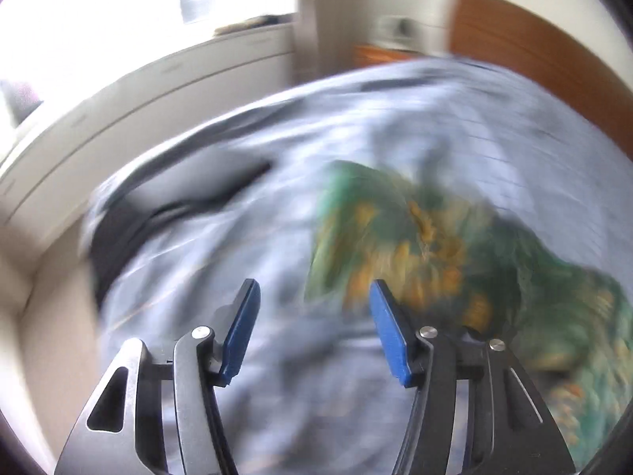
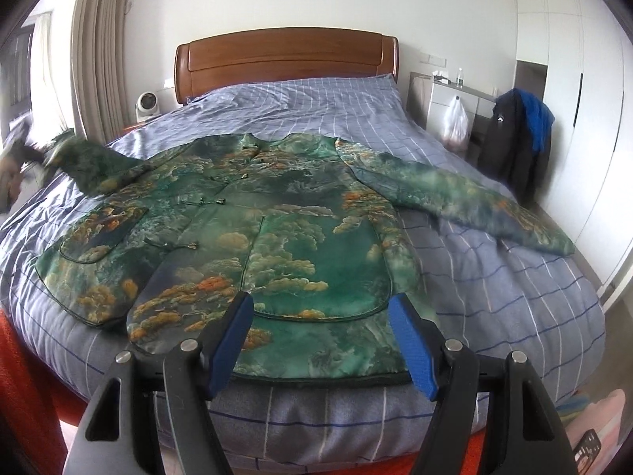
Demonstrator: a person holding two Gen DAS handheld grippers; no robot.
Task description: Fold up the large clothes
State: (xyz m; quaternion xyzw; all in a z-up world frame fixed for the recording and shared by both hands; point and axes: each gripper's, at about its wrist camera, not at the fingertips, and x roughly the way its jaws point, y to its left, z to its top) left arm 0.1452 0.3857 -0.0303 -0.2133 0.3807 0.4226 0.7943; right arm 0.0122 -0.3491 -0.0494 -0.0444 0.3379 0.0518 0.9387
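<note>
Green jacket (image 2: 253, 233) with orange-and-cream cloud print lies face up on the bed (image 2: 494, 277), collar toward the wooden headboard (image 2: 287, 61), hem at the near edge. Frog-button closures run down the front. One sleeve (image 2: 467, 206) is stretched flat to the right and rests on the blue checked duvet. The other sleeve (image 2: 99, 158) runs to the far left, where its end is blurred; what is at its cuff cannot be made out.

Right gripper (image 2: 320, 342): released, blue pads (image 2: 411, 346) apart with nothing between them, hovering just above the near hem of the jacket, not touching the cloth.

Left gripper (image 1: 314, 332): left wrist view heavily motion-blurred. Jaws parted, blue pads (image 1: 241, 328) clear of each other, no fabric between them. Beneath and beyond lies the duvet, with a patch of the same green jacket (image 1: 427, 237) to the right of the fingers. A dark fold (image 1: 166, 213) shows to the left on the bed; too smeared to name.

Surroundings, right wrist view: beige curtain (image 2: 99, 47) far left, small white fan (image 2: 147, 105) beside the headboard, white plastic bag (image 2: 455, 120) hanging at the right, dark and blue coats (image 2: 518, 138) hung near the white wardrobe (image 2: 569, 79).
</note>
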